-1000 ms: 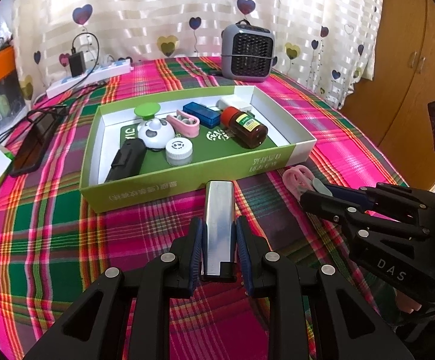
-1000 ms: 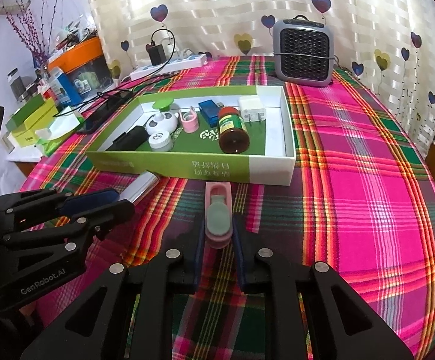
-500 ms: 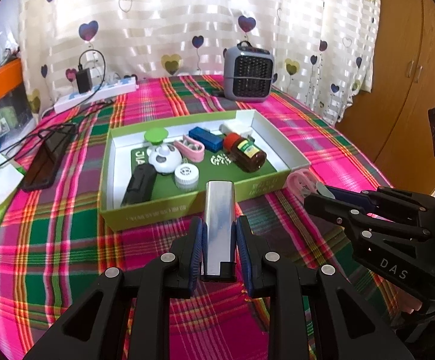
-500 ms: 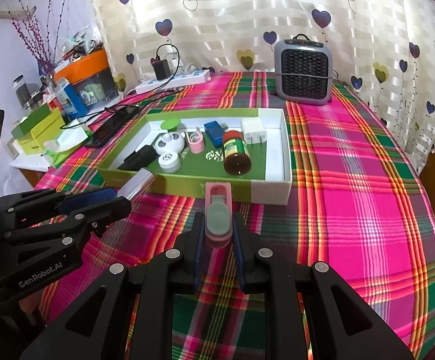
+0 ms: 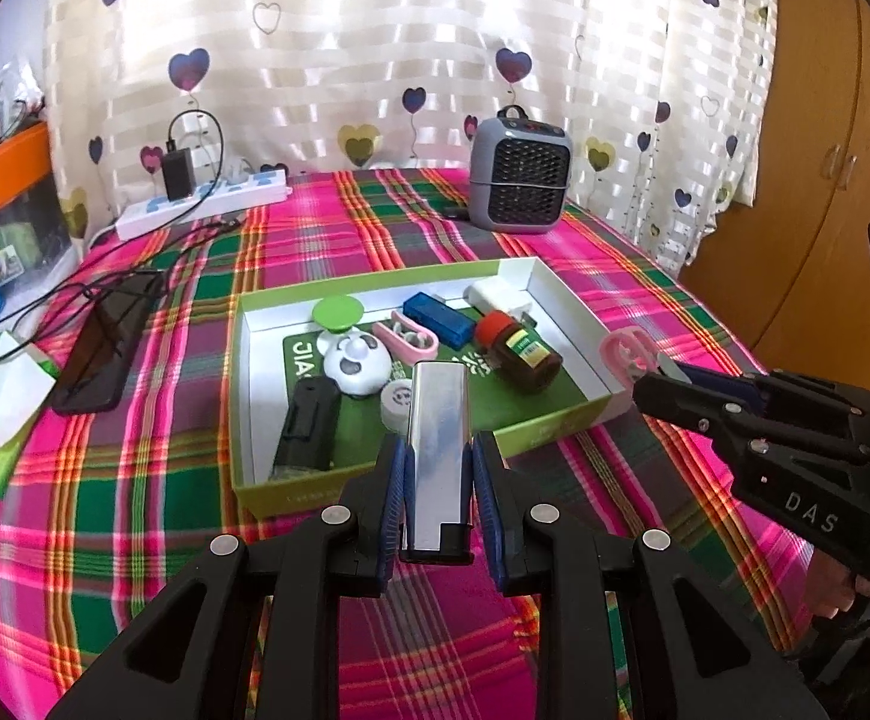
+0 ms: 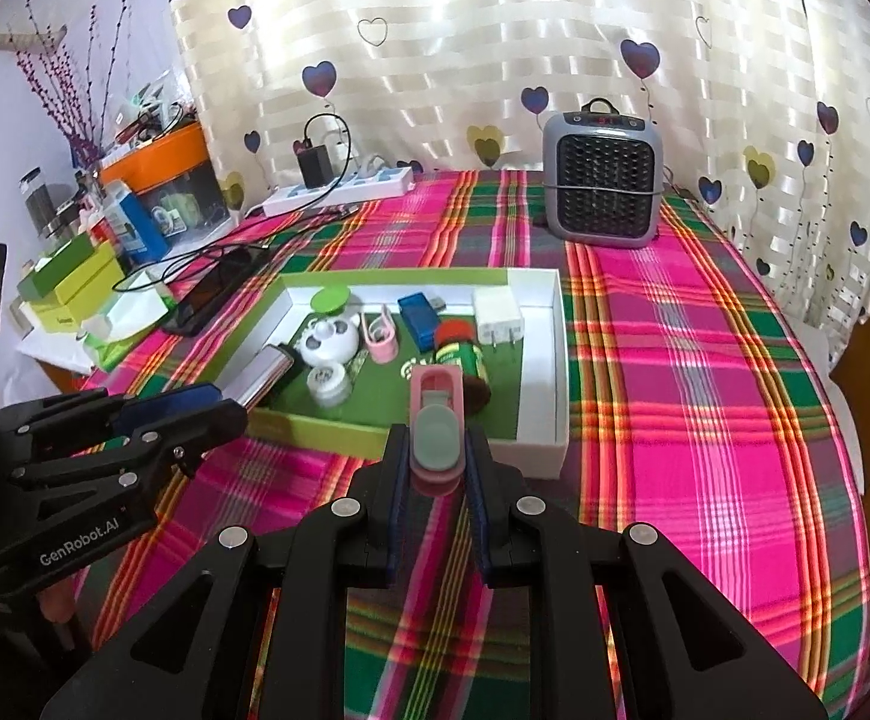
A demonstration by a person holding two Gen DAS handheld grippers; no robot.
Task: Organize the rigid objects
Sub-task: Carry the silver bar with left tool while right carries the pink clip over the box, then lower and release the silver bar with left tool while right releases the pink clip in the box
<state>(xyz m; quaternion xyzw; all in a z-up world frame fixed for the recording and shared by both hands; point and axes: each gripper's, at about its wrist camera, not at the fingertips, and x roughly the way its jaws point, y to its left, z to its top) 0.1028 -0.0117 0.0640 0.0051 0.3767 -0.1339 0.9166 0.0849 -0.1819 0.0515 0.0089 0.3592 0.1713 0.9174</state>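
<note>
Fingers of the left gripper [image 5: 438, 468] clamp a flat silver metal bar [image 5: 438, 450] above the near wall of the green box [image 5: 375, 483]; the right gripper [image 6: 435, 450] pinches a pink clip [image 6: 437, 420] over the same wall. Inside lie a brown bottle [image 5: 522, 354], blue stick [image 5: 438, 317] and black case [image 5: 308, 423]. Pink-green plaid cloth [image 6: 705, 390] covers the tabletop; a grey heater [image 6: 600, 180] stands before heart-print curtains [image 6: 465, 30].

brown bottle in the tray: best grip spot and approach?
Grip the brown bottle across its labelled body, coming from straight above. It lies on its side, red cap toward the tray's back wall, with the blue box close behind it, so a low side approach looks blocked.
</note>
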